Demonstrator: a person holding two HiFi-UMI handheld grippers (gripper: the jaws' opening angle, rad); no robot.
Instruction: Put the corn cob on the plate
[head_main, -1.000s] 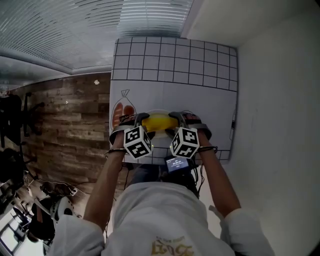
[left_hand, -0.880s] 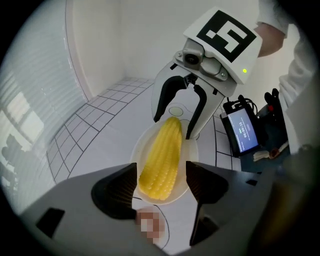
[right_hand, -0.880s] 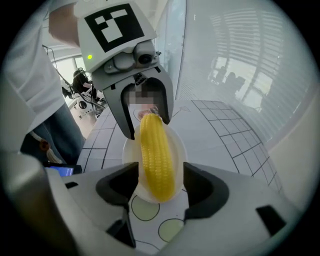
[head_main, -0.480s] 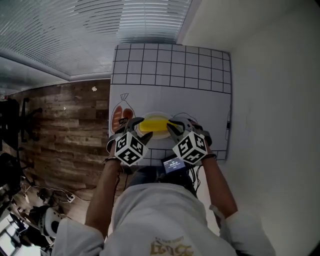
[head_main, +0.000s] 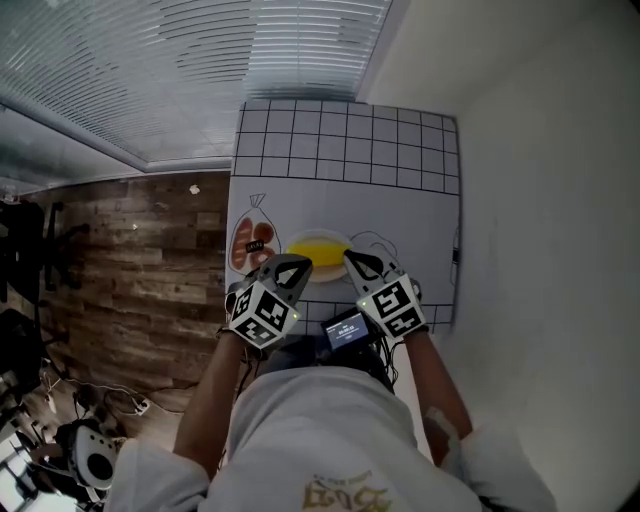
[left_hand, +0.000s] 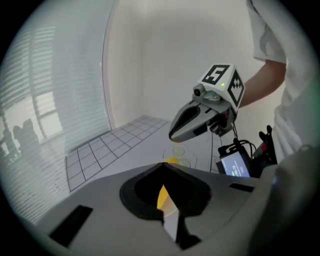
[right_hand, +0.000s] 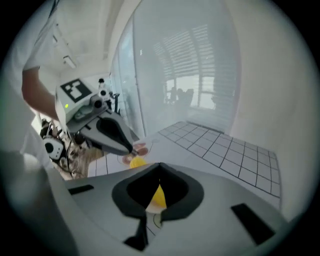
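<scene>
The yellow corn cob (head_main: 318, 246) lies on the white plate (head_main: 322, 270) in the middle of the table mat. My left gripper (head_main: 297, 263) hangs just in front of the plate's left side, raised off the table. Its jaws have just closed and hold nothing. My right gripper (head_main: 353, 261) hangs in front of the plate's right side, also freshly shut and empty. In the left gripper view the corn cob (left_hand: 171, 160) shows beyond my shut jaws, under the right gripper (left_hand: 172, 135). The right gripper view shows the corn cob (right_hand: 137, 162) below the left gripper (right_hand: 131, 148).
The white mat (head_main: 400, 200) has a black grid along its far side and a printed bag outline with reddish-brown pieces (head_main: 252, 245) left of the plate. A small lit screen (head_main: 345, 330) sits at the table's near edge. A white wall runs along the right, wooden floor on the left.
Both grippers have let go of the corn cob, pulled back toward me and risen, and their jaws have gone from open to shut. The cob stays on the plate.
</scene>
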